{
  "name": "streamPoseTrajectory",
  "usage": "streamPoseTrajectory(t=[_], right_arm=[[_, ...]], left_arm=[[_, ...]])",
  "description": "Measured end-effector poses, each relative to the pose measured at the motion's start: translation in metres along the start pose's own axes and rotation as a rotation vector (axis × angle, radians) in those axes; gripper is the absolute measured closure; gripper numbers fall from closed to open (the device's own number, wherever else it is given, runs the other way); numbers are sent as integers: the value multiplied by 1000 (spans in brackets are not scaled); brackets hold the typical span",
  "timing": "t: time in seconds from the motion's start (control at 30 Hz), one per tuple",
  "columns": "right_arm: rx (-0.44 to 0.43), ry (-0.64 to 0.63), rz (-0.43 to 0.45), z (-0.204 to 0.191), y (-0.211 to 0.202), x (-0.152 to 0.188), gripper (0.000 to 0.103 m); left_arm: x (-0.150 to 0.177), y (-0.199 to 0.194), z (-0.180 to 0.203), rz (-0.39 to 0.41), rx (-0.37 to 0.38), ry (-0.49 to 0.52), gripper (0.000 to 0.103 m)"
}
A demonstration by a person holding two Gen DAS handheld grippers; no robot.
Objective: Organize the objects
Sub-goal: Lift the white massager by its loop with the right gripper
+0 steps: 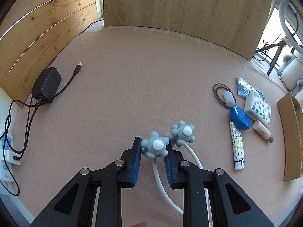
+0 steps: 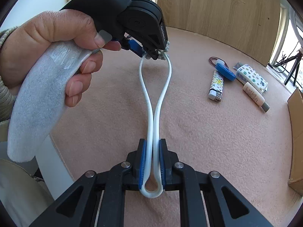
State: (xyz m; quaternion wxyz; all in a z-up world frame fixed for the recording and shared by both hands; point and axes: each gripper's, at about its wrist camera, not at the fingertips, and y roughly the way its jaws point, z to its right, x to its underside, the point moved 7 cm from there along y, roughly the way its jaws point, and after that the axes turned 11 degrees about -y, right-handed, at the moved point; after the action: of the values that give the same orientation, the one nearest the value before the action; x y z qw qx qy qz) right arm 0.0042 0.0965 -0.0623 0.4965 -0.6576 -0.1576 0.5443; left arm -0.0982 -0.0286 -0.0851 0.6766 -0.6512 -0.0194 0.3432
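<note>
A massager with a looped white band [image 2: 149, 104] and two knobbed grey-blue balls hangs between my two grippers above the pink tabletop [image 1: 123, 94]. My left gripper [image 1: 153, 143] is shut on one knobbed ball [image 1: 156, 145]. The second ball [image 1: 182, 133] sticks out free just to its right. My right gripper [image 2: 152, 143] is shut on the bend of the white band, squeezing both strands together. In the right wrist view the left gripper [image 2: 151, 54] shows at the band's far end, held by a person's hand [image 2: 56, 37].
On the right lie a patterned lighter [image 1: 236, 145], a blue round case [image 1: 240, 118], a tissue pack [image 1: 258, 107], a small bottle [image 1: 263, 131] and a hair tie [image 1: 219, 92], beside a cardboard box [image 1: 291, 136]. A black charger [image 1: 46, 86] with cables sits far left. Wooden panels [image 1: 180, 3] close off the back.
</note>
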Motion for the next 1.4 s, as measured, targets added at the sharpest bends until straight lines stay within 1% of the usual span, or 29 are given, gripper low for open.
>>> streamPoseTrajectory(t=[0.27, 0.43, 0.73, 0.83, 1.07, 1.4], right_arm=[[13, -10, 28, 8, -3, -10, 91], [31, -22, 59, 10, -15, -21, 91], [64, -27, 137, 13, -46, -51, 91], [73, -27, 152, 14, -53, -56, 91], [82, -19, 163, 18, -56, -59, 91], [102, 15, 174, 30, -64, -56, 91]], left_arm=[[-13, -21, 2, 34, 12, -6, 79], [-27, -43, 4, 72, 25, -10, 79], [-54, -88, 10, 152, 55, -7, 79], [-57, -94, 12, 159, 58, -8, 79], [-60, -99, 22, 167, 64, 6, 79], [-63, -100, 49, 172, 77, 50, 79]])
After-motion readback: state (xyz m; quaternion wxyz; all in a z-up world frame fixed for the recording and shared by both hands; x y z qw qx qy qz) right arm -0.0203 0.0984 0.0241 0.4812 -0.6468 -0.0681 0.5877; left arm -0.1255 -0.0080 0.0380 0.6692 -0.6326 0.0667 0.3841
